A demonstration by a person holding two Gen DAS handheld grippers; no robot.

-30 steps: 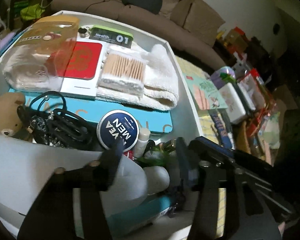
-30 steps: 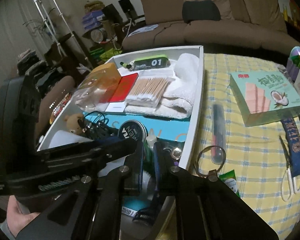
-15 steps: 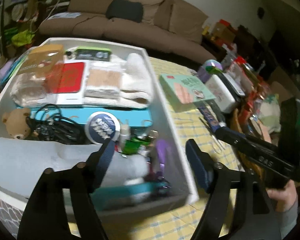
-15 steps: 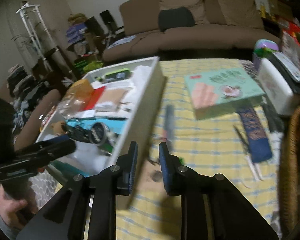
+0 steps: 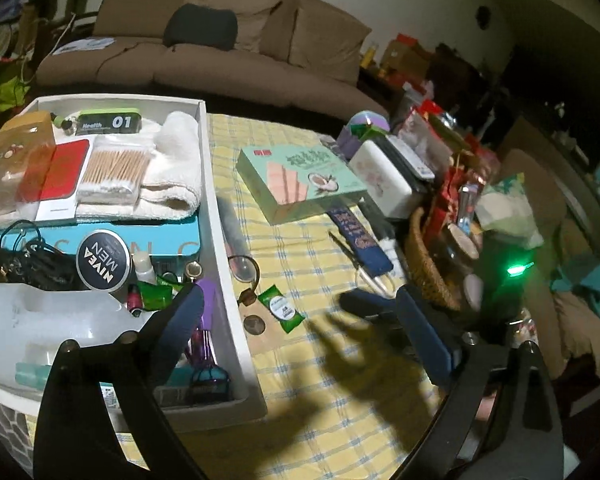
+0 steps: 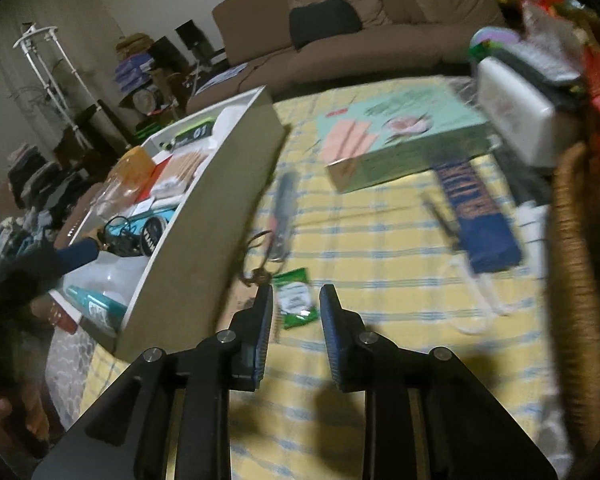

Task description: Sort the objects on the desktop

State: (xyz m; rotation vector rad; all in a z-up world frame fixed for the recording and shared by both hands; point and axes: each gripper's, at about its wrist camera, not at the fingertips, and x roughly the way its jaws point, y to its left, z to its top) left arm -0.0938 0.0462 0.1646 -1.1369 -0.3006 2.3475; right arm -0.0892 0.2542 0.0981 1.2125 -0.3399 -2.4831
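A white box (image 5: pixel 216 184) on the yellow checked cloth holds a Nivea tin (image 5: pixel 104 261), a towel, cotton swabs and cables. Beside it on the cloth lie a green sachet (image 5: pixel 281 308), a round magnifier (image 5: pixel 244 268), a dark pen (image 5: pixel 230 220), scissors (image 5: pixel 360 264) and a green wafer box (image 5: pixel 300 178). My left gripper (image 5: pixel 300 320) is open and empty above the box's right wall. My right gripper (image 6: pixel 296 308) is open and empty, low over the cloth, with the green sachet (image 6: pixel 296 298) between its fingertips' line of sight. The right wrist view is blurred.
A wicker basket (image 5: pixel 424 264) full of packets stands at the right. A white case (image 5: pixel 384 178) and a dark blue strap (image 5: pixel 358 240) lie near the wafer box. A brown sofa (image 5: pixel 220 52) is behind the table. The box's side wall (image 6: pixel 204 216) rises left of my right gripper.
My right gripper has left the box, moved right and down to the cloth near the green sachet, and opened a little. My left gripper has pulled back and swung right.
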